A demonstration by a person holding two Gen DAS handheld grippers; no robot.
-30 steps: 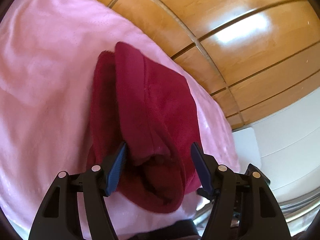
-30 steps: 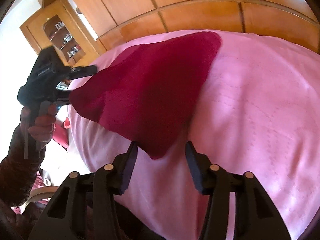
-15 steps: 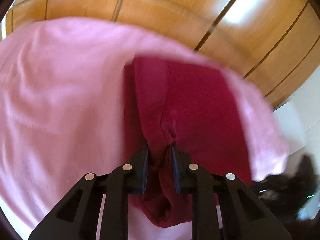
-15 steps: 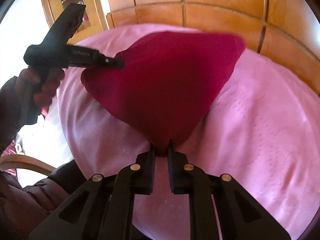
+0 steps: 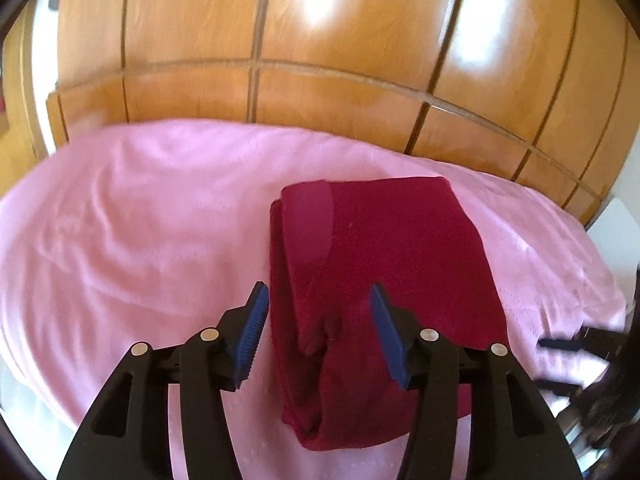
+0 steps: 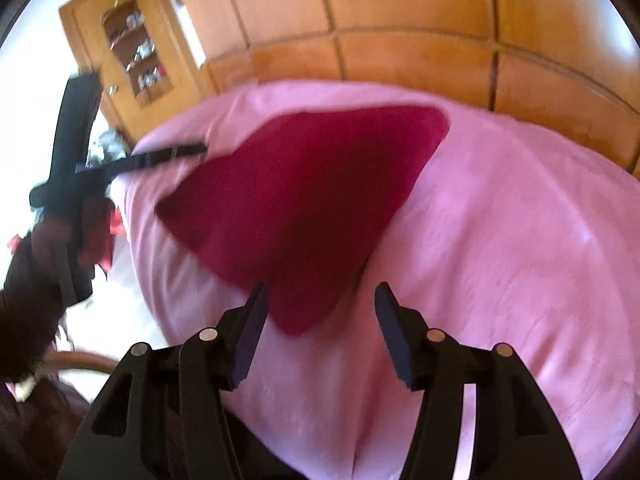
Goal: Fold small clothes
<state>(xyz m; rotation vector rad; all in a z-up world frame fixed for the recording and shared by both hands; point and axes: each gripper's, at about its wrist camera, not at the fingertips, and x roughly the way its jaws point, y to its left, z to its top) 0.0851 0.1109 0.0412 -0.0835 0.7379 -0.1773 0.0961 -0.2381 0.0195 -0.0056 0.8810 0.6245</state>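
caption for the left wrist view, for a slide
Open left gripper over folded dark red garment on pink blanket.

A home: pink-covered table, wooden display cabinet.

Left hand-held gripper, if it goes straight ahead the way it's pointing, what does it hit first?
Most likely the folded red garment, lying between the open fingers of the left hand-held gripper on the pink blanket; depth is unclear.

Folded garment on blanket
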